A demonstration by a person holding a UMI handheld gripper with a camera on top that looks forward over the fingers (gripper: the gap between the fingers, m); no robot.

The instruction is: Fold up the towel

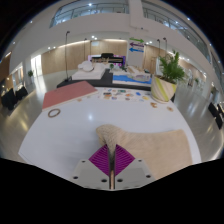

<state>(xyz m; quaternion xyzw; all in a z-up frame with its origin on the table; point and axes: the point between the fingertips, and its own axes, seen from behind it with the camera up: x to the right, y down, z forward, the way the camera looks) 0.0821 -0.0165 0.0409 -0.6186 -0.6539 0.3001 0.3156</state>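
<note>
A beige towel [150, 145] lies on the white table [60, 140], spread to the right of my fingers. One corner of it [108, 134] is lifted into a peak and runs down between my purple pads [100, 160]. My gripper [111, 163] is shut on that corner, holding it a little above the table. The pads meet with the thin cloth pinched between them.
A red mat [68, 94] lies at the far left of the table, with a small ring [54, 113] nearer. Small items [118, 95] sit along the far edge. A potted plant [166, 78] stands far right. Tables and chairs fill the hall beyond.
</note>
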